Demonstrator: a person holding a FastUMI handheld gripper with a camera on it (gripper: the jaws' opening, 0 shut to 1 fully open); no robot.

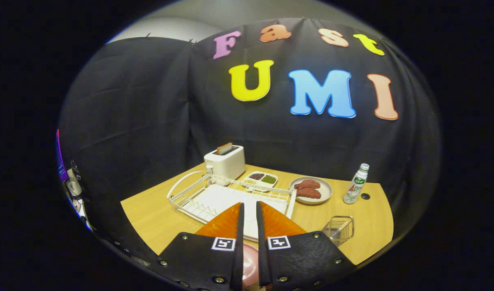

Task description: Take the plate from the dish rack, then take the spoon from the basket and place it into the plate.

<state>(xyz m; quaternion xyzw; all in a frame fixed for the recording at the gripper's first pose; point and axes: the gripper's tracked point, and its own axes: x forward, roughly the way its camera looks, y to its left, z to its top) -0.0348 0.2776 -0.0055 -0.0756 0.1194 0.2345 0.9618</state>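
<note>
Gripper (249, 210) fingers pinch the pink plate (250, 262); best lowered flat, clear of the dish rack (182, 202) at twelve o'clock.

We see a black cloth wall (150, 121) hanging in soft folds across most of the frame, creased down the middle left. Above it, at the upper left, a pale wall (170, 28) shows. In the lower middle stands a light wooden table (150, 214) with a rounded right end and a small dark hole (365, 196) near that end.
</note>
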